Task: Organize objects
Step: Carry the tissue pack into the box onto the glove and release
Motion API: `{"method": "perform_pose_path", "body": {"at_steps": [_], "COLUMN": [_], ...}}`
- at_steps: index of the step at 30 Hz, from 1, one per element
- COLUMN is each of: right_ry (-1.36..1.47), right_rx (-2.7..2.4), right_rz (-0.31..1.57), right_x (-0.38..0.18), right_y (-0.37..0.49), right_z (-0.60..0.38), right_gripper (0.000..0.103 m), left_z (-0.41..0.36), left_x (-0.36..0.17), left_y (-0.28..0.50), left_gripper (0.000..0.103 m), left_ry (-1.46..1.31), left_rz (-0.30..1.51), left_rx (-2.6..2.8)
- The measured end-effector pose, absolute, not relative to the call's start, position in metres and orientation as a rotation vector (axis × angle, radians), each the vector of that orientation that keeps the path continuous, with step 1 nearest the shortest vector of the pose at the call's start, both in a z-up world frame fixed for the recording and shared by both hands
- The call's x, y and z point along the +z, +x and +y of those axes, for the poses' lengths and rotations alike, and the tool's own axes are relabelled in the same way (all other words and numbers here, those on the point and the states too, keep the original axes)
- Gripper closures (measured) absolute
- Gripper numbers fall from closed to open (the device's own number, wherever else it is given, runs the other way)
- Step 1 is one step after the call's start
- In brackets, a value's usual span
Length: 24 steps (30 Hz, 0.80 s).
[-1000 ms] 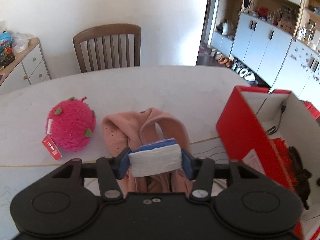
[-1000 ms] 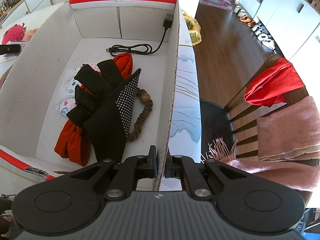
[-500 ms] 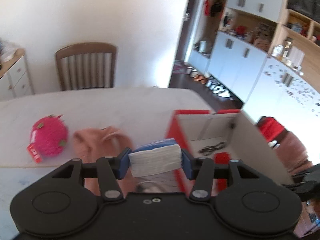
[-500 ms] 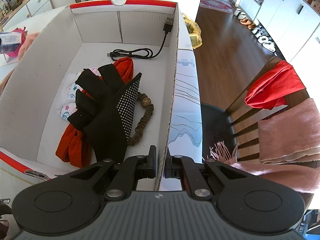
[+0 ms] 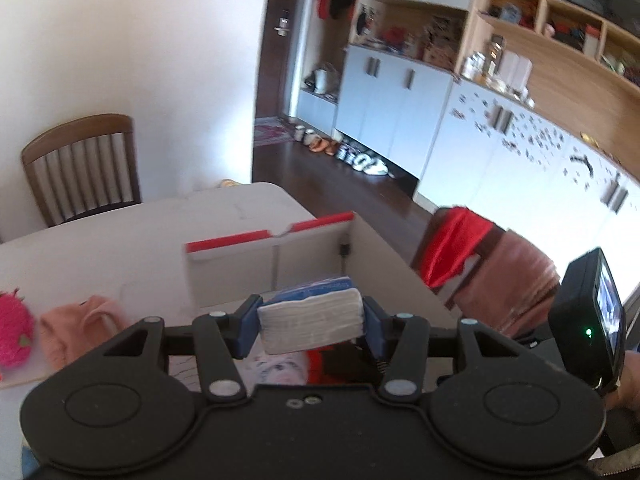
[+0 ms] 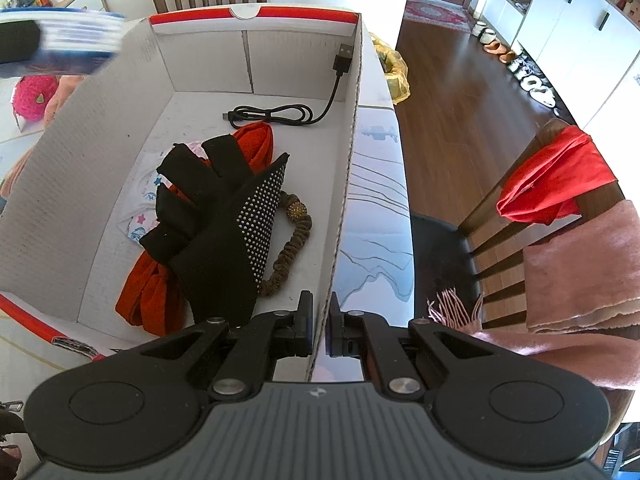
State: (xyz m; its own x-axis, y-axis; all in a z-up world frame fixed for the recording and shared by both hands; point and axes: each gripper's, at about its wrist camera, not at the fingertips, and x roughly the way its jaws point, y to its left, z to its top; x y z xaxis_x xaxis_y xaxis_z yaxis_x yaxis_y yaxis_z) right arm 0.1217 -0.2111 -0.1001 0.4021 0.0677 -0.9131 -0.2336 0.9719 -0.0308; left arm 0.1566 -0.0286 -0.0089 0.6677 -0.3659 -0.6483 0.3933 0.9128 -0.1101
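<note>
While clamped crosswise between left gripper [image 5: 311, 322] fingers, white tissue pack with blue wrapper [image 5: 312, 318] hovering above near-left rim of red-edged white cardboard box [image 6: 256, 46], upper left of right-wrist frame; long axis across fingers, box cavity directly ahead and below. Right gripper [image 6: 319, 330] fingers pinching box's right wall, steadying. Pink plush strawberry [image 5: 14, 328] left on surface.
</note>
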Motion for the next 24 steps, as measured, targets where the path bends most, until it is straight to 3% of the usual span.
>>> {"method": "perform_pose_path", "body": {"at_steps": [24], "right_ry": [-0.165], "right_rx": [0.197], "right_rz": [1.140], "right_x": [-0.104], "right_y": [0.126], "right_z": [-0.209], "right_gripper": [0.098], "left_z": [-0.114], "left_x": [-0.085], "left_y": [0.208], "left_gripper": [0.053], "left_ry": [0.253], "left_rz": [0.856], "left_rx": [-0.500]}}
